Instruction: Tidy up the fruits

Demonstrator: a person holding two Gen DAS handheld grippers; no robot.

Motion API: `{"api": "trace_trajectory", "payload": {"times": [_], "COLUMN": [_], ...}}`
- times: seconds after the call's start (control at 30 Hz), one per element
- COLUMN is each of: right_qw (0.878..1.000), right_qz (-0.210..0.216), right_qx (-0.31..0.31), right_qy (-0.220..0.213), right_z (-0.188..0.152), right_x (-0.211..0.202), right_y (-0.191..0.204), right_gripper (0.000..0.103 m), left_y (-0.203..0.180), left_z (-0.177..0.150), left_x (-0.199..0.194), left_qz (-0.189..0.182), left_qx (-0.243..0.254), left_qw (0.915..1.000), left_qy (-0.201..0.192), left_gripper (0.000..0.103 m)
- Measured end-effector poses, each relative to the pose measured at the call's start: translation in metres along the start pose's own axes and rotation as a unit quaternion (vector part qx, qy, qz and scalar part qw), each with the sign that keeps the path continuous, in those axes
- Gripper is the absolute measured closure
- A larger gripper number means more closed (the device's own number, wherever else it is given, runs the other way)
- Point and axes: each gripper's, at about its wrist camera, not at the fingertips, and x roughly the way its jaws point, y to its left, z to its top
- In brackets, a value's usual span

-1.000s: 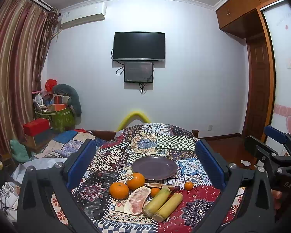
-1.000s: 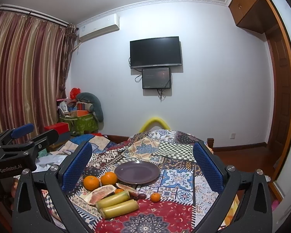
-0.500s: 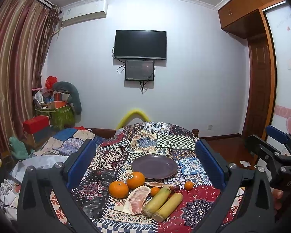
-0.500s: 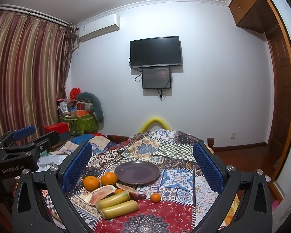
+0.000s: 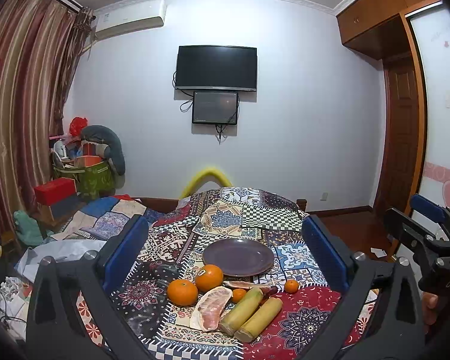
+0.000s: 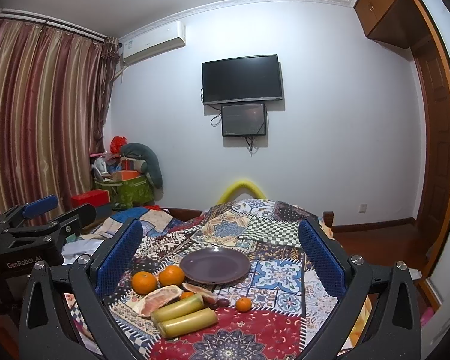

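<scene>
Ahead and below both wide-open, empty grippers, left gripper (image 5: 225,270) and right gripper (image 6: 219,267): fruit pile near, plate (image 5: 238,256) just beyond; 2 cane sticks (image 5: 250,315) angled far-right.

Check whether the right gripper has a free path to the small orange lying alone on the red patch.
Probably yes. The right gripper is open and empty, held back above the table, and the small orange sits apart from the sugarcane pieces and pomelo slices, with bare patterned cloth around it.

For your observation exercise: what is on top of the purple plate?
Nothing lies on the purple plate. The fruit sits on the cloth in front of it, an orange at its rim. Underneath is hidden.
</scene>
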Motion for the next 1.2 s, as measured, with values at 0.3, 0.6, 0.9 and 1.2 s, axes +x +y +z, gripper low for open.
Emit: {"api": "trace_trajectory", "payload": {"times": [0.3,0.6,0.9,1.2], "right_qw": [1.0,1.0,1.0,0.999], "right_qz": [0.0,0.0,0.0,0.007], "right_qx": [-0.001,0.0,0.001,0.007], "right_qy": [0.0,0.003,0.01,0.045], "right_z": [-0.001,-0.001,-0.001,-0.012], "right_x": [0.0,0.0,0.004,0.021], "right_y": [0.0,-0.001,-0.002,-0.005], "right_gripper": [0.0,0.0,0.0,0.0], "left_y": [-0.001,0.0,0.001,0.007], "left_z": [-0.001,0.0,0.0,-0.008], "left_x": [0.001,0.002,0.008,0.017], "left_qz": [-0.002,-0.003,-0.009,-0.013], "left_qx": [0.0,-0.001,-0.004,0.005], "left_qw": [1.0,1.0,0.9999,0.9996], "left_qy": [0.001,0.002,0.011,0.024], "left_gripper": [0.0,0.0,0.0,0.012]}}
